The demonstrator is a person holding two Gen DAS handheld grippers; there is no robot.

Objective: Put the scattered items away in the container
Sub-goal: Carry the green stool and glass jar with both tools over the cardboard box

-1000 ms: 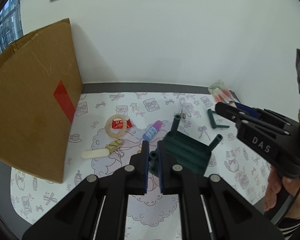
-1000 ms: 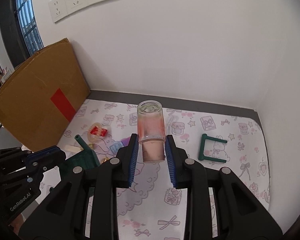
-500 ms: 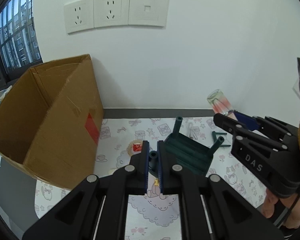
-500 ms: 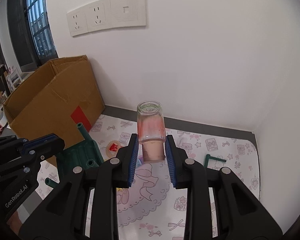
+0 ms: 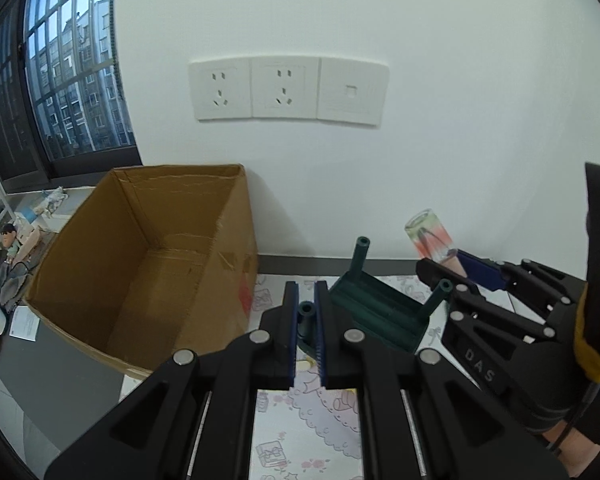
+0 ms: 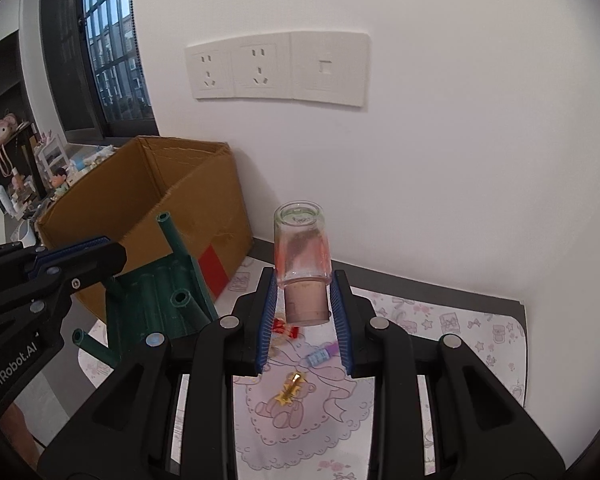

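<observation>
both tongs loaded and lifted beside the empty-looking cardboard box (image 5: 148,264), nothing dropped in yet: left gripper (image 5: 307,336) clamped on a leg of the green stool (image 5: 380,312), right gripper (image 6: 303,320) clenching the glass bottle (image 6: 302,256); only right wrist shows leftovers on the mat (image 6: 460,332): gold clip (image 6: 290,388), small tube (image 6: 320,356), red wrapper (image 6: 286,328).

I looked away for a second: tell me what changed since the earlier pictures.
Both hand-held grippers rose from the mat toward the cardboard box. The left hand-held gripper carried up the green stool, the right hand-held gripper the bottle. Both grips unchanged; nothing released.
</observation>
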